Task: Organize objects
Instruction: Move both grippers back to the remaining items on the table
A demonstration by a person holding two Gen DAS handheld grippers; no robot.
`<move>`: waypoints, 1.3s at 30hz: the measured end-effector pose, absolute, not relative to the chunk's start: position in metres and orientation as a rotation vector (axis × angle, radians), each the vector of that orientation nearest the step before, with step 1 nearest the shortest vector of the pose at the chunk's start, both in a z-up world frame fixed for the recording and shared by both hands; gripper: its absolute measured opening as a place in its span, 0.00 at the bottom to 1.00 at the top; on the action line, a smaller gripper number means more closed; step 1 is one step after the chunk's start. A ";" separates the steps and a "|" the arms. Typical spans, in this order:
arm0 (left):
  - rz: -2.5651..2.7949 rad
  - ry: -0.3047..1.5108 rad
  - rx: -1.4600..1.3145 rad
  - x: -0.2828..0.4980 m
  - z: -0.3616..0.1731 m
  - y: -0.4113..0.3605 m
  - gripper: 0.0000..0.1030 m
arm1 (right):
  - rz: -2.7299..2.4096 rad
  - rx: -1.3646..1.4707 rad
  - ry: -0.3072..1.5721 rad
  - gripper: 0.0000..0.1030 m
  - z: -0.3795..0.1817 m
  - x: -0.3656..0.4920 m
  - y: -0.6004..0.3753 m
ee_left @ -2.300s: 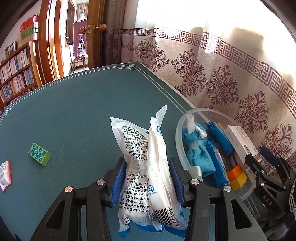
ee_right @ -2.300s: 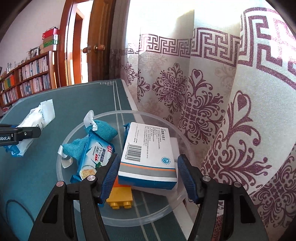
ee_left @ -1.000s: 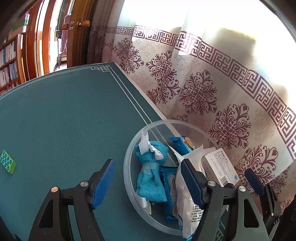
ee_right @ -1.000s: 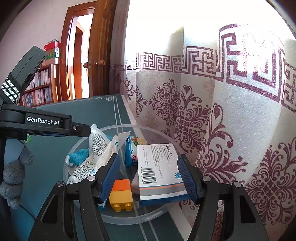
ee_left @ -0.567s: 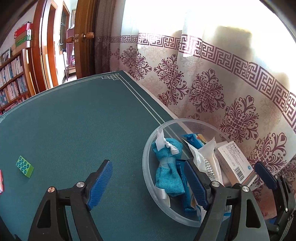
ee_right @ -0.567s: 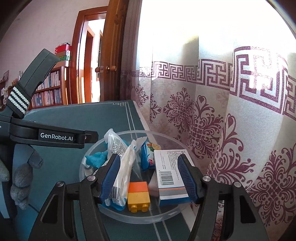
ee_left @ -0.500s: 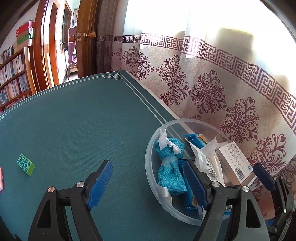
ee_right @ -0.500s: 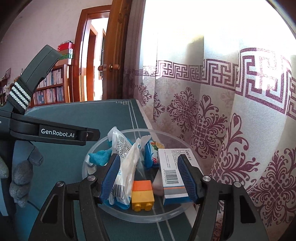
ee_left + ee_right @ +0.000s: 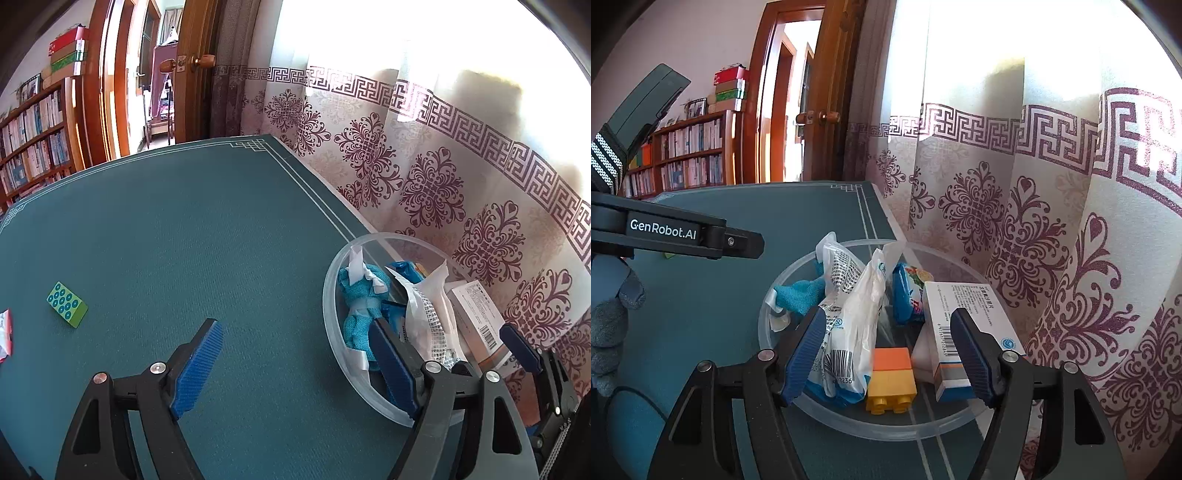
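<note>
A clear plastic bowl (image 9: pixel 332 325) (image 9: pixel 764 332) sits at the table's right edge by the curtain. It holds a white plastic packet (image 9: pixel 428 314) (image 9: pixel 849 314), a blue cloth bundle (image 9: pixel 360 306) (image 9: pixel 801 291), a blue snack pack (image 9: pixel 908 291), a white medicine box (image 9: pixel 476 314) (image 9: pixel 964 325) and an orange-yellow brick (image 9: pixel 892 380). My left gripper (image 9: pixel 295 358) is open and empty, left of the bowl. My right gripper (image 9: pixel 890 350) is open and empty above the bowl's near side. A green brick (image 9: pixel 66 304) lies on the table at the left.
The teal table mat (image 9: pixel 184 229) stretches away to the left and back. A red-and-white wrapper (image 9: pixel 5 336) lies at the far left edge. The patterned curtain (image 9: pixel 443 177) hangs right behind the bowl. A door and bookshelves stand behind the table.
My left gripper let the white packet go into the bowl, opened, and drew back to the left. My right gripper released the medicine box and pulled back slightly.
</note>
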State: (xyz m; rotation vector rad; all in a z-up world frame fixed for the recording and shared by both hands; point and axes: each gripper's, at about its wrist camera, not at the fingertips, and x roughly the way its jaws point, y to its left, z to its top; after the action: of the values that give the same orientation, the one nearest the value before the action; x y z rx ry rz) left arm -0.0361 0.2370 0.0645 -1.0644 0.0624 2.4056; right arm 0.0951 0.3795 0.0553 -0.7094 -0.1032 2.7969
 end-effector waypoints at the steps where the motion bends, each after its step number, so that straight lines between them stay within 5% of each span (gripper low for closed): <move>1: 2.407 0.060 -1.067 -0.036 0.064 0.235 0.82 | 2.791 -0.705 -0.109 0.72 0.055 0.095 0.380; 39: 2.584 -0.092 -1.184 -0.054 0.042 0.117 0.85 | 2.950 -0.703 -0.017 0.74 0.080 0.078 0.328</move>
State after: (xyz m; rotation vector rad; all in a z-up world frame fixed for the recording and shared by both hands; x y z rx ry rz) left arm -0.0540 0.1167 0.0422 -1.1839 -0.0920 2.5837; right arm 0.0784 0.3281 0.0804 -0.7033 -0.0169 2.9497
